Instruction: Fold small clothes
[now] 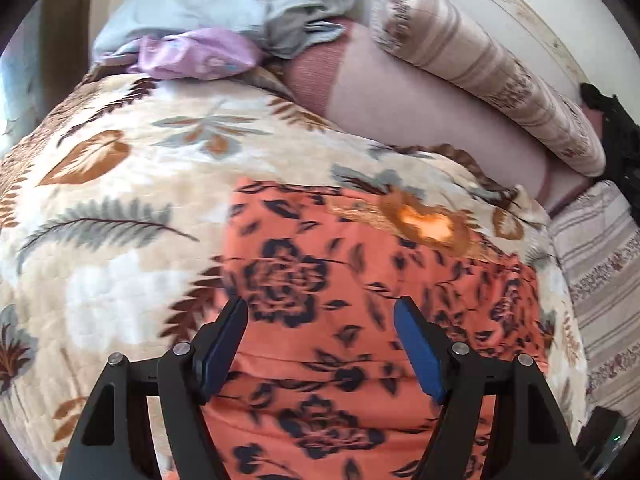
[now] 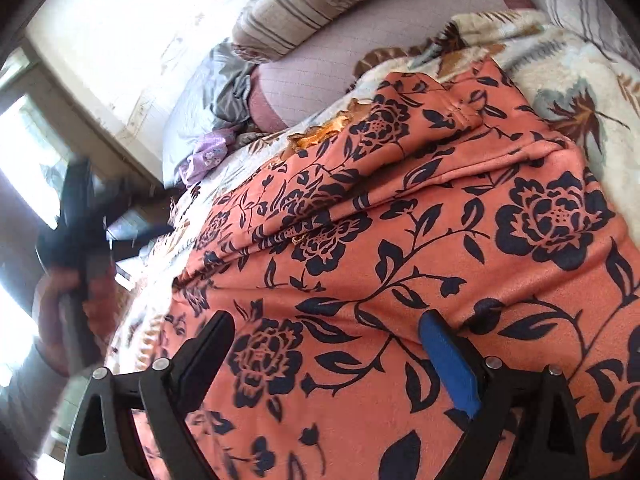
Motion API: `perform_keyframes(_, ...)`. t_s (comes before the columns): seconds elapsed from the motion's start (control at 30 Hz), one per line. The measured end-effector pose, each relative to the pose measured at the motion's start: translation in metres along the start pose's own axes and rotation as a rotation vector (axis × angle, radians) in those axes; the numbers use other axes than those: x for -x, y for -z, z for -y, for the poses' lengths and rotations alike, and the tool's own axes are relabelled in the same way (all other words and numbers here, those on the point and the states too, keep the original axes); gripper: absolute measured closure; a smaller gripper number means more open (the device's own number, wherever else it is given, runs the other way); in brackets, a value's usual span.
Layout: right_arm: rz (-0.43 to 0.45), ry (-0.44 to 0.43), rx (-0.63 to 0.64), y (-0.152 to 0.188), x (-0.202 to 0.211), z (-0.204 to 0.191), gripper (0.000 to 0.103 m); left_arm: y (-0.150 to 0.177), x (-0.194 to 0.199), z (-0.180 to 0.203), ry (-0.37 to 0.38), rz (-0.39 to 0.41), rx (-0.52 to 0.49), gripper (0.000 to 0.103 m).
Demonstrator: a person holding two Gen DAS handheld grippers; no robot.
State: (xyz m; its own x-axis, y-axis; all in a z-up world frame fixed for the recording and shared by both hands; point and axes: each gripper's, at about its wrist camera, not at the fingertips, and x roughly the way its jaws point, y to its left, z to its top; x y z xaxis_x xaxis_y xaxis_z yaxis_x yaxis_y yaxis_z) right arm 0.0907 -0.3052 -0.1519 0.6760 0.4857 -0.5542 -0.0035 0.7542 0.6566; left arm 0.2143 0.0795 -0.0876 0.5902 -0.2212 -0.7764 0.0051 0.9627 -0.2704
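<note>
An orange garment with dark navy flowers (image 1: 340,320) lies spread on a leaf-patterned blanket (image 1: 120,200). My left gripper (image 1: 322,306) is open just above the garment's near part, holding nothing. In the right wrist view the same garment (image 2: 440,260) fills the frame, with a fold ridge across its far half. My right gripper (image 2: 326,320) is open and empty over it. The left gripper shows blurred at the left edge of the right wrist view (image 2: 80,216), held in a hand.
A lilac cloth (image 1: 192,54) and a grey-blue cloth (image 1: 240,4) lie heaped at the far side. A striped bolster pillow (image 1: 480,68) and pink sheet (image 1: 400,120) lie beyond the blanket. A window (image 2: 24,152) is at the left.
</note>
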Motion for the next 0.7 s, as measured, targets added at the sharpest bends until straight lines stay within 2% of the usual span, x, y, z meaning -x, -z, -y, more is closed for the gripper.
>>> perform_keyframes(0.1,0.087,-0.055,-0.125,-0.040,0.025,0.007,0.008,0.007,-0.006,-0.044,-0.040,0.015,0.076,0.027)
perform_keyframes(0.17,0.106,-0.074,-0.234,-0.070,0.027,0.020,0.008,0.013,-0.017,-0.059,-0.029,0.012,0.132,0.027)
perform_keyframes(0.3,0.054,0.003,-0.394,-0.111,-0.006,0.052,0.009,0.021,-0.030,-0.067,0.016,0.021,0.186,0.027)
perform_keyframes(0.37,0.041,0.029,-0.451,-0.119,-0.023,0.064,0.014,0.023,-0.037,-0.064,0.029,0.021,0.175,0.027)
perform_keyframes(0.43,0.021,0.061,-0.479,-0.123,-0.040,0.070,0.024,0.025,-0.045,-0.062,0.025,0.008,0.156,0.027)
perform_keyframes(0.5,-0.001,0.099,-0.522,-0.122,-0.053,0.076,0.026,0.028,-0.050,-0.060,0.013,0.018,0.128,0.027)
perform_keyframes(0.57,0.006,0.141,-0.487,-0.127,-0.060,0.073,0.037,0.030,-0.051,-0.056,-0.002,0.041,0.079,0.026)
perform_keyframes(0.6,-0.003,0.169,-0.464,-0.130,-0.063,0.070,0.062,0.031,-0.052,-0.056,-0.005,0.047,0.066,0.025)
perform_keyframes(0.63,-0.014,0.200,-0.446,-0.134,-0.065,0.068,0.099,0.032,-0.052,-0.055,-0.002,0.055,0.062,0.024)
perform_keyframes(0.7,0.032,0.269,-0.367,-0.141,-0.055,0.053,0.098,0.033,-0.053,-0.058,0.014,0.061,0.066,0.023)
